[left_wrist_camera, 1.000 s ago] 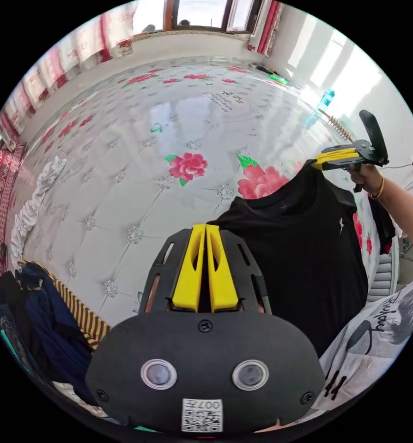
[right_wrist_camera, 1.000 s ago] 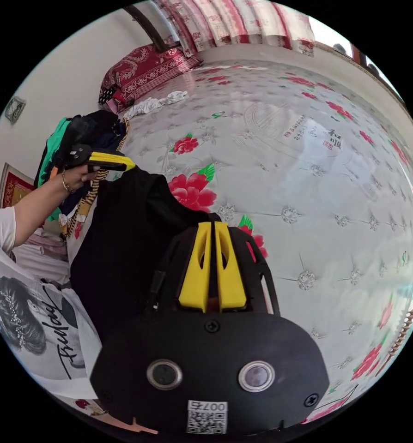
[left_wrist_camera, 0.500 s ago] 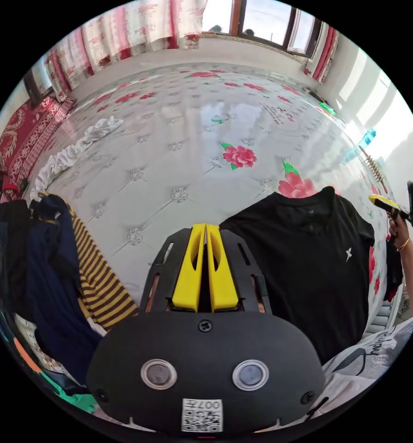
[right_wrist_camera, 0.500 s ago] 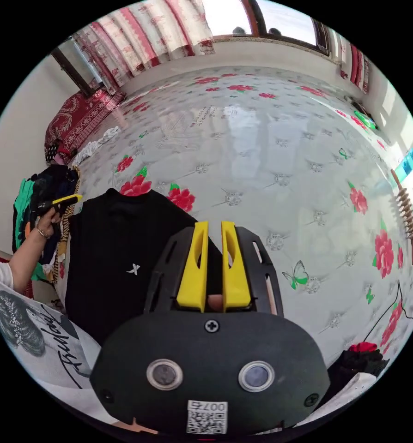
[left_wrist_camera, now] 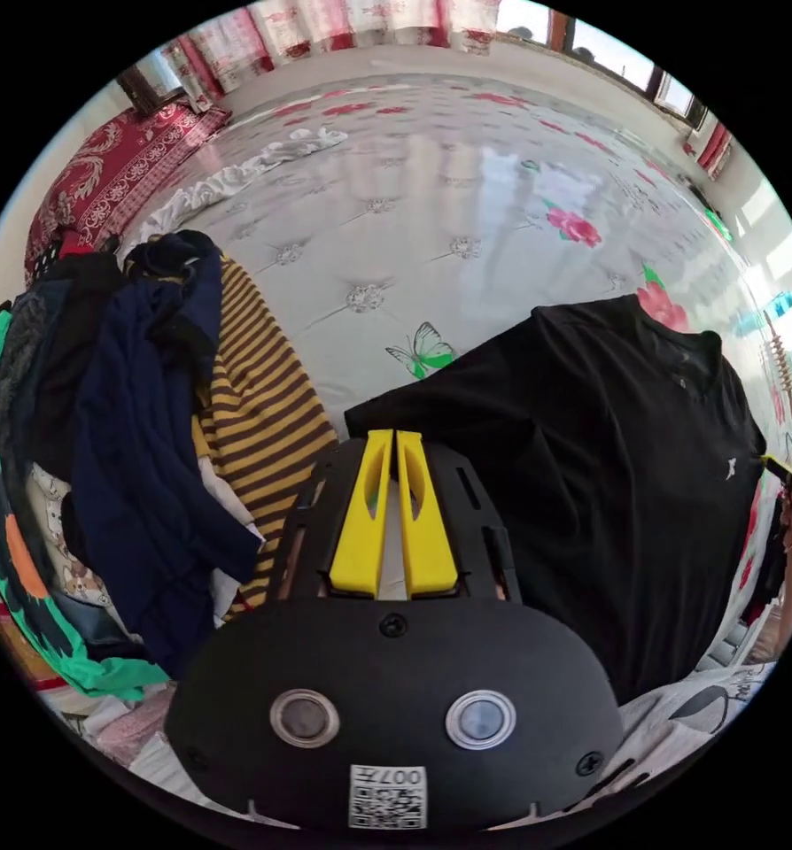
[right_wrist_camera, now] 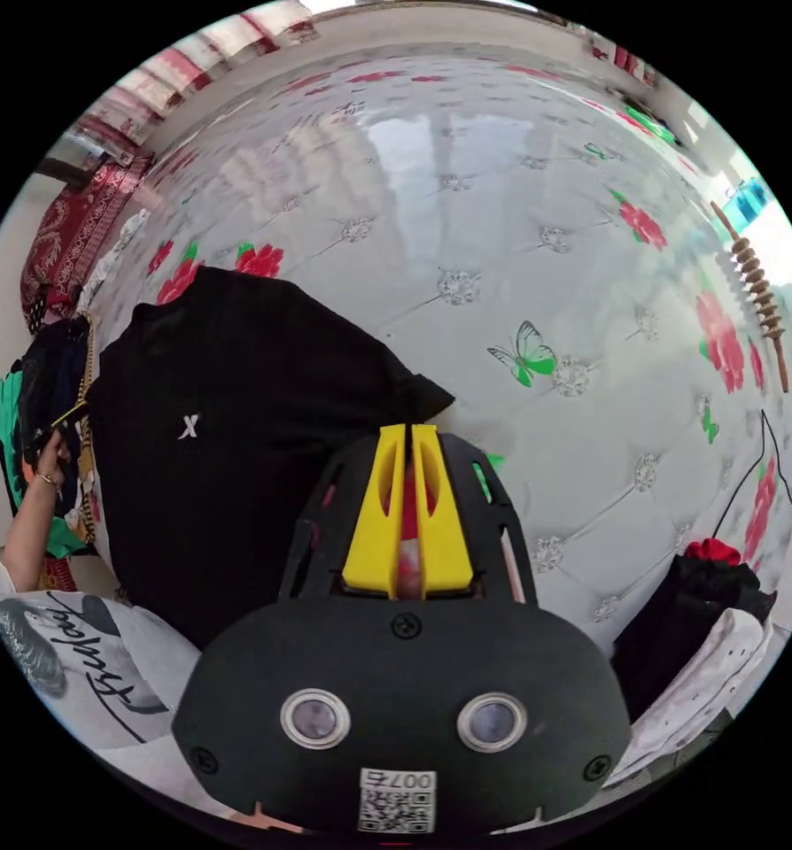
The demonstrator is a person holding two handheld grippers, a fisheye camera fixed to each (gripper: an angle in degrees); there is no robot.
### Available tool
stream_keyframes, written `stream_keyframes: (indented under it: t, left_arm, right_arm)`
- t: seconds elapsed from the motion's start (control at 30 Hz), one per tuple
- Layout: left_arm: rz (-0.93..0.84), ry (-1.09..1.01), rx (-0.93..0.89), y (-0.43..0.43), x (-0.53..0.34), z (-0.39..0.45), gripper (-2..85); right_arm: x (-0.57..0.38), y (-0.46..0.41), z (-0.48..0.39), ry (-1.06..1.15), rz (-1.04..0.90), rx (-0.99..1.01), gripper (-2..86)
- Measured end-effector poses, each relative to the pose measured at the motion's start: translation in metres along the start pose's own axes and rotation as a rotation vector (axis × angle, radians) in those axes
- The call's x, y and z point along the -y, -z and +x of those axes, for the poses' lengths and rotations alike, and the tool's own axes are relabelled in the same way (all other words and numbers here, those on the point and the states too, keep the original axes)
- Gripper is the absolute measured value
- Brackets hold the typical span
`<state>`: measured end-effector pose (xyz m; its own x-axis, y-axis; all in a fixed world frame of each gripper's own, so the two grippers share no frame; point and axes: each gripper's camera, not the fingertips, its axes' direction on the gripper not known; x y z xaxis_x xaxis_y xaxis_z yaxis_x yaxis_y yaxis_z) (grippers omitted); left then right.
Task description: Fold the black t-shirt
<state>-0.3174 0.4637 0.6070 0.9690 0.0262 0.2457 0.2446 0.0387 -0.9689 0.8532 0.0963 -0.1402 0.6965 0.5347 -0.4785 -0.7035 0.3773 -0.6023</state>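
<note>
We have laid the black t-shirt (left_wrist_camera: pixel 609 460) flat, front up, on the flowered bed cover (left_wrist_camera: pixel 431 204) so its sleeves can be folded, and both the left tool (left_wrist_camera: pixel 394 443) and the right tool (right_wrist_camera: pixel 407 438) are together, holding nothing.

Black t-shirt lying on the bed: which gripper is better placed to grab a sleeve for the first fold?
Left, narrowly. The left gripper points at the broad sleeve hem of the black t-shirt, tips right at it; the right gripper faces only a sleeve corner.
</note>
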Motion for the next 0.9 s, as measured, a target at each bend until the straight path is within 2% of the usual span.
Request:
stream_keyframes:
  t: [0.1,0.23,0.37,0.43,0.63,0.9]
  left_arm:
    - [0.03,0.031,-0.019,0.002,-0.018,-0.011,-0.9]
    - [0.099,0.115,-0.118,0.011,-0.064,-0.032,-0.9]
    - [0.105,0.102,-0.245,0.012,-0.117,-0.03,-0.8]
    - [0.09,0.019,-0.276,0.011,-0.16,-0.016,-0.4]
    - [-0.002,-0.183,-0.223,-0.003,-0.281,0.019,3.3]
    - [-0.131,-0.151,-0.289,-0.041,-0.385,0.008,6.0]
  right_arm:
    - [-0.007,0.01,0.021,-0.05,0.025,0.091,0.2]
    - [-0.047,0.036,0.029,-0.099,0.167,-0.003,0.7]
    - [-0.106,0.046,0.034,-0.106,0.206,0.16,2.6]
    - [-0.139,0.046,0.032,-0.079,0.201,0.241,3.2]
    - [-0.264,0.035,0.016,0.053,0.081,0.273,4.2]
    - [-0.401,-0.004,0.039,0.047,-0.171,0.382,4.9]
